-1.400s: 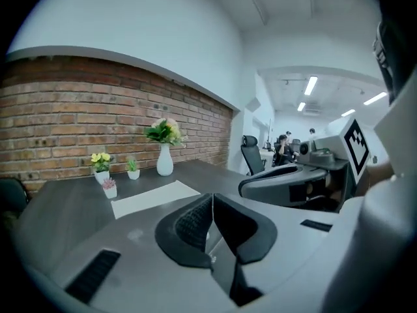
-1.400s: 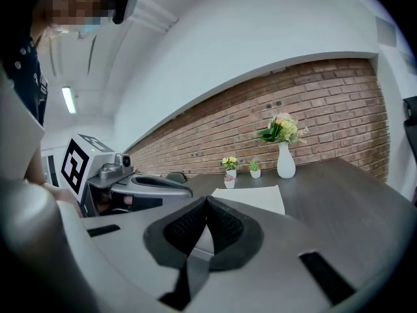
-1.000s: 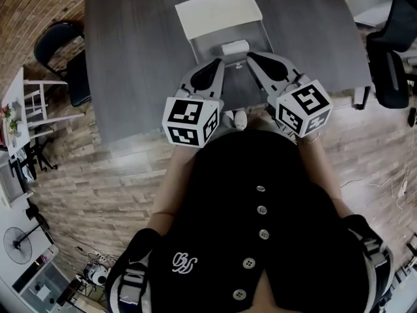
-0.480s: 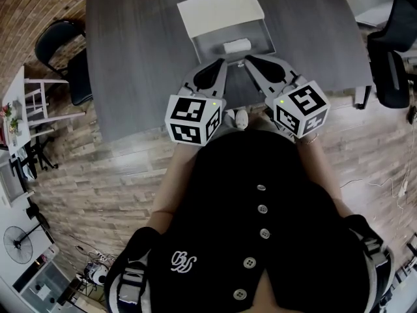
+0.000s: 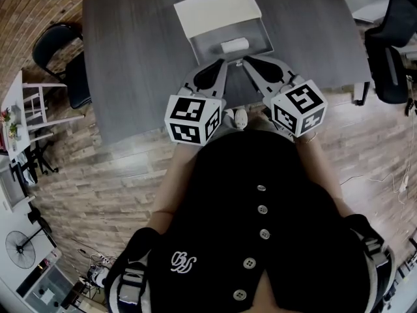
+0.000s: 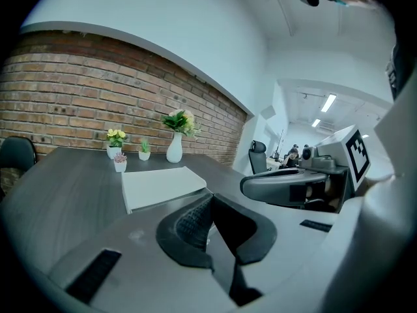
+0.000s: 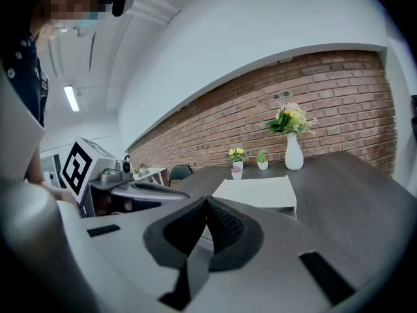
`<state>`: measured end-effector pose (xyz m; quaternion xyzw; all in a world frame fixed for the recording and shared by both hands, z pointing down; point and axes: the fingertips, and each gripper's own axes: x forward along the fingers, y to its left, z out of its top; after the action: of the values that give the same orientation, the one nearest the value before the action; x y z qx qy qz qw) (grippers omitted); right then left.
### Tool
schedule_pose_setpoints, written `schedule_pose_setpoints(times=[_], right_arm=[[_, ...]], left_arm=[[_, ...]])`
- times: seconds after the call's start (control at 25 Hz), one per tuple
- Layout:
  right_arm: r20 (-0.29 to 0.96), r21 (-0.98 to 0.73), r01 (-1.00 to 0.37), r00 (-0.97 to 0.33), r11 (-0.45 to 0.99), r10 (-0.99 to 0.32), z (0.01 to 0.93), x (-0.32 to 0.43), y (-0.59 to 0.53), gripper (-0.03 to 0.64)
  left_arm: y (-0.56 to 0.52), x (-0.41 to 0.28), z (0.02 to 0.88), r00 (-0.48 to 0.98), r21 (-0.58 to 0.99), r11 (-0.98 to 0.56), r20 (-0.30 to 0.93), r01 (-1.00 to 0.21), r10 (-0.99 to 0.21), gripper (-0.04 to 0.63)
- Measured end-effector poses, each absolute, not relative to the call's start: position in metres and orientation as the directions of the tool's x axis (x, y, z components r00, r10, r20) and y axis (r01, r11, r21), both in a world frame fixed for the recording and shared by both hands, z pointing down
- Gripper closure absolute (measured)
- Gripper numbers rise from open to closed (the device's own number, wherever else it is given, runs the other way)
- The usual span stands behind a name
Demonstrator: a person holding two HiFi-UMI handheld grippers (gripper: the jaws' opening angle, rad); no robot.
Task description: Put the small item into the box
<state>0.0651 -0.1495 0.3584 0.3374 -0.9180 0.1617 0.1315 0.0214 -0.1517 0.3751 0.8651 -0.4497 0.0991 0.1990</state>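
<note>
Left gripper (image 5: 222, 62): jaws were shut tight, ribbed pads meeting, nothing between them.
Right gripper (image 5: 246, 59): likewise closed on nothing, just beside the left one, the two tips slanting toward each other.
Table (image 5: 130, 57): grey wood-grain top lay under both tips; neither tip could be seen touching it.
Box (image 5: 268, 39): an open grey tray sat just ahead of both tips, centred between them.
Small item (image 5: 234, 45): a white oblong block already lay flat on the box floor, near and ahead of the tips, slightly toward the right gripper's side.
Long axis: it ran crosswise to the grippers' reach, its ends toward the box's left and right walls and its long faces toward and away from the tips.
Handling: probably light and stiff with a smooth skin; it showed too small to tell the material, so a slip under hard pinching seemed possible.
Hold: best taken across the short width at mid-length, jaws straddling the near and far long faces.
Lid (image 5: 215, 10): a white panel lay open beyond the box, on its far side.
Vase (image 7: 293, 154): white, with flowers, it stood well beyond both grippers at the table's far edge by the brick wall.
</note>
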Motion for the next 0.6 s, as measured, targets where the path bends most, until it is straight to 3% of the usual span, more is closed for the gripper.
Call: schedule_pose_setpoints(times=[0.6], right_arm=[[0.364, -0.200, -0.664, -0.733, 0.720, -0.575, 0.3623, 0.0650, -0.1496, 0.617]], left_arm=[[-0.1506, 0.0238, 0.3781, 0.589, 0.265, -0.526, 0.358, -0.808, -0.724, 0.583]])
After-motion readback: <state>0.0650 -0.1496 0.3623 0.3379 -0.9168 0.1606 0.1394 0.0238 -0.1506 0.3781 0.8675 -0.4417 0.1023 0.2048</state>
